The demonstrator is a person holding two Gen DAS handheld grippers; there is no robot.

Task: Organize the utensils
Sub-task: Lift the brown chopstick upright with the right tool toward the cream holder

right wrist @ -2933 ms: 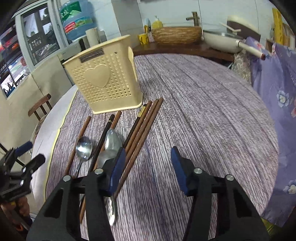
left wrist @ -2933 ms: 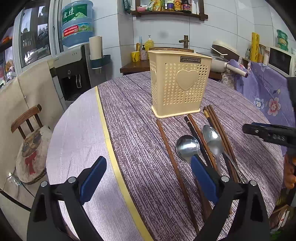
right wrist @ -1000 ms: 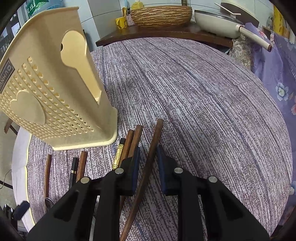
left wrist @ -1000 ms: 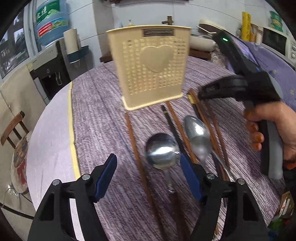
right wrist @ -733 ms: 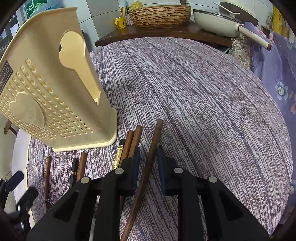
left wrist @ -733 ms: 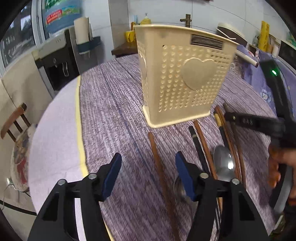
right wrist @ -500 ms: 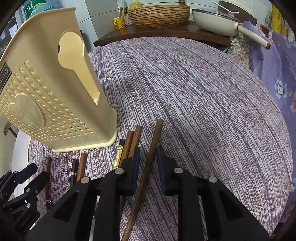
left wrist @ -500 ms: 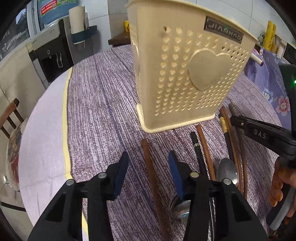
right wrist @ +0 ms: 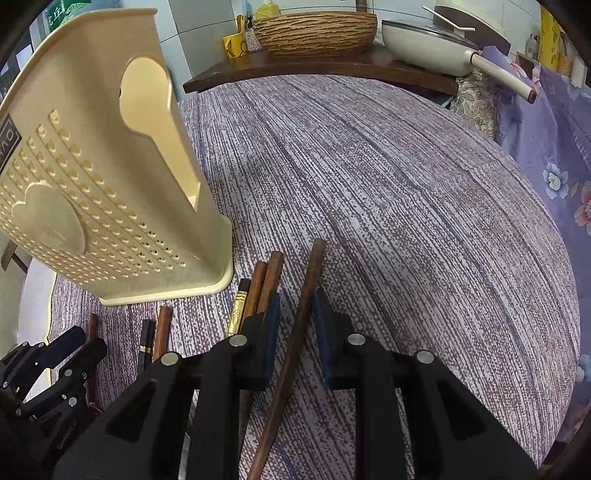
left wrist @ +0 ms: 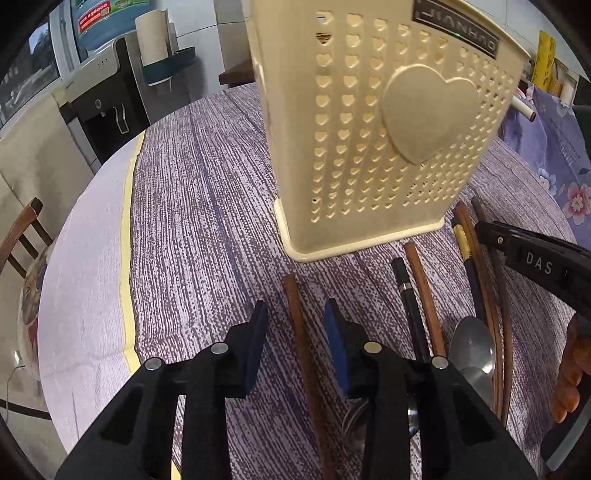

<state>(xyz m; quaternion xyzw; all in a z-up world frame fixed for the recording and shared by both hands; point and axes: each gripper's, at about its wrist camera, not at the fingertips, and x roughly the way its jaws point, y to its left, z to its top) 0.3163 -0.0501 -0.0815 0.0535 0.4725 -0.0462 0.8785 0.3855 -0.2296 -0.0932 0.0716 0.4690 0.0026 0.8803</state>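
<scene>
A cream perforated utensil holder (left wrist: 369, 147) (right wrist: 110, 206) stands upright on the round table. Chopsticks and two spoons (left wrist: 472, 343) lie in a row in front of it. My left gripper (left wrist: 295, 317) straddles the leftmost brown chopstick (left wrist: 291, 291). Its jaws are closing, with a gap still showing on both sides of the stick. My right gripper (right wrist: 295, 306) straddles the rightmost brown chopstick (right wrist: 314, 262), jaws narrow; the stick lies against the right pad with a gap at the left pad. The left gripper (right wrist: 79, 345) also shows at the lower left of the right wrist view.
Between the two straddled sticks lie a black chopstick (left wrist: 406, 295), a brown one (left wrist: 424, 291) and a gold-banded one (right wrist: 238, 306). A hand (left wrist: 576, 369) holds the right gripper. A side table carries a woven basket (right wrist: 314, 29) and pan (right wrist: 424, 40). A chair (left wrist: 22, 236) and water dispenser (left wrist: 99, 110) stand left.
My left gripper moved forward and left, from over the spoons to the leftmost chopstick, and its jaws narrowed around it. The right gripper held still around its chopstick.
</scene>
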